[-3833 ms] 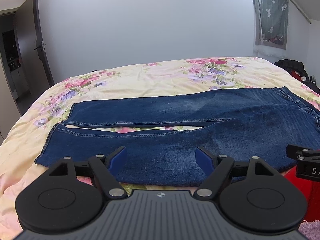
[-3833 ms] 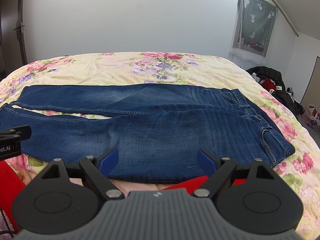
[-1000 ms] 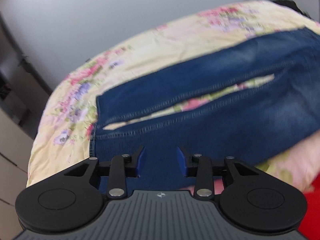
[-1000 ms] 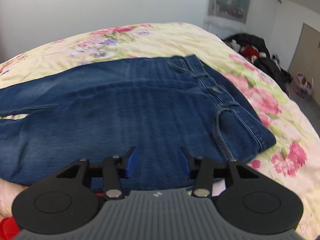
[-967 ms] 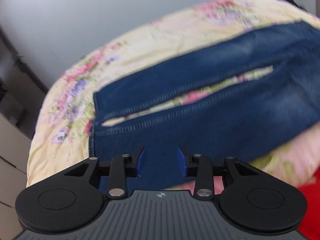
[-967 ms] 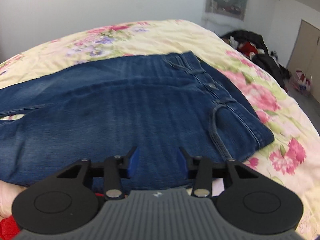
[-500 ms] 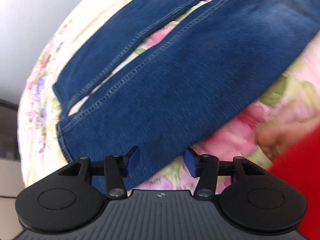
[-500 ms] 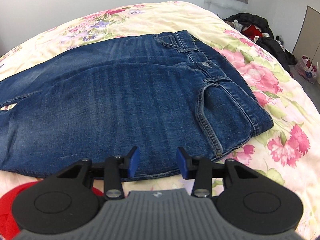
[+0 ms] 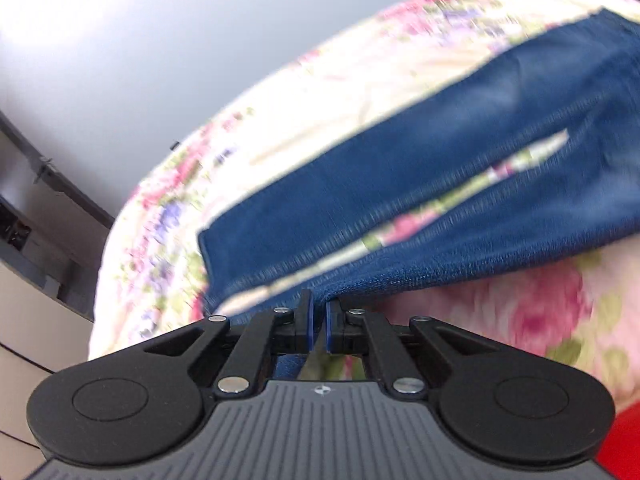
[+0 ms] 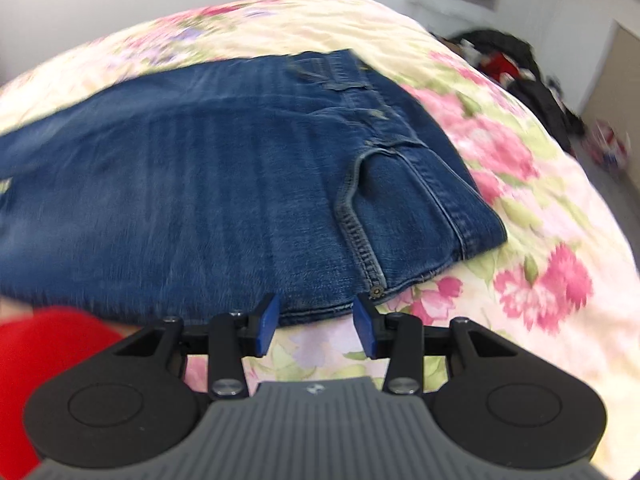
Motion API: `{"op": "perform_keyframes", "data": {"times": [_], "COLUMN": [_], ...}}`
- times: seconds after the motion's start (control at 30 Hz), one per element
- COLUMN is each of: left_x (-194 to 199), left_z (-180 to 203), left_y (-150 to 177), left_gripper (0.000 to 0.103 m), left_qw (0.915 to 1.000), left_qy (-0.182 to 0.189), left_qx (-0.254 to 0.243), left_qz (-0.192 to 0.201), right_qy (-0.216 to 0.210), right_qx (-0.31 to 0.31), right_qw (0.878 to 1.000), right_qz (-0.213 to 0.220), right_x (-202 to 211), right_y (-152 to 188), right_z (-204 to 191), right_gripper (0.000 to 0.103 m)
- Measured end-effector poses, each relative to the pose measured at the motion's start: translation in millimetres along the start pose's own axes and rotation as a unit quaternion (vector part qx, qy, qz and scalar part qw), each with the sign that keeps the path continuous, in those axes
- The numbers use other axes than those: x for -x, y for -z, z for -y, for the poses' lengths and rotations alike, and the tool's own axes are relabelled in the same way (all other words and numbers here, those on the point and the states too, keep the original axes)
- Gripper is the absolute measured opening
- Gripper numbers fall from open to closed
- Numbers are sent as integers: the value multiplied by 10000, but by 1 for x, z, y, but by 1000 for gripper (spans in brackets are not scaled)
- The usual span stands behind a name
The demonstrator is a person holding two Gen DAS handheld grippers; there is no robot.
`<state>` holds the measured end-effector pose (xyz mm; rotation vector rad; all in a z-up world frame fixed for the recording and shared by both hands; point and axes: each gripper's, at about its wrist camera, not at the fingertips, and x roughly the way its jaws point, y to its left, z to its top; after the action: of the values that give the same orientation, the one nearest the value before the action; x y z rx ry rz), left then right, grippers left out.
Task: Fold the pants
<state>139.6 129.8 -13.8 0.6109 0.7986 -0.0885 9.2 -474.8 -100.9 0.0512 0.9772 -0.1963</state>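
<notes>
Blue jeans lie flat across a floral bedspread, legs to the left, waist to the right. My left gripper is shut on the near edge of the near leg, close to the hem, and the denim rises into the blue pads. In the right wrist view the jeans' hip and waistband lie ahead. My right gripper is open, its blue pads at the near edge of the jeans by the pocket rivet, not closed on the cloth.
The bedspread runs on to the right of the waistband. Dark clothes are heaped on the floor past the bed's right side. A grey wall stands behind, with a door frame at the left.
My left gripper has closed on the near leg's edge and tipped up from looking down at the jeans. My right gripper has moved closer to the jeans' near edge, still open.
</notes>
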Motion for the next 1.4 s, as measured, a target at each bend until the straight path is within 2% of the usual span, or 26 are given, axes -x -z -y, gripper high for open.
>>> {"op": "perform_keyframes", "data": {"times": [0.1, 0.23, 0.4, 0.5, 0.63, 0.77, 0.9, 1.03, 1.17, 1.27, 1.4], "left_x": [4, 14, 16, 14, 14, 17, 17, 9, 3, -3, -22], "left_z": [-9, -18, -20, -20, -21, -26, -30, -36, -46, -56, -69], "left_y": [-27, -52, -68, -72, -81, -91, -99, -100, -95, -92, -100], "left_gripper": [4, 3, 3, 3, 3, 3, 3, 3, 3, 3, 3], "left_qw": [9995, 9986, 9984, 9981, 9979, 9972, 9973, 9974, 9962, 9950, 9934], "left_qy": [-77, -125, -202, -187, -150, -91, -113, -200, -269, -310, -340], "left_qx": [287, 478, 485, 532, 572, 659, 635, 645, 815, 943, 1094], "left_qz": [88, 166, 231, 258, 262, 352, 365, 238, 167, 112, -24], "right_qy": [-309, -614, -655, -721, -690, -581, -354, -343, -148, 80, 433], "right_qx": [94, 648, 1286, 1574, 2201, 2429, 2632, 2710, 2584, 2470, 2537], "right_qw": [9995, 9960, 9886, 9837, 9714, 9665, 9630, 9616, 9654, 9654, 9582], "right_qz": [-71, -103, -431, -487, -566, -593, -462, -264, 318, 830, 1249], "right_x": [-3, -9, -26, -30, -36, -44, -43, -18, 18, 36, 29], "right_y": [-4, -7, -8, -7, -2, -3, -6, -20, -55, -97, -160], "right_z": [6, 4, 4, 4, -5, -8, -15, -14, -12, -17, -34], "right_gripper": [38, 39, 44, 47, 53, 52, 29, 14, 6, 2, 0]}}
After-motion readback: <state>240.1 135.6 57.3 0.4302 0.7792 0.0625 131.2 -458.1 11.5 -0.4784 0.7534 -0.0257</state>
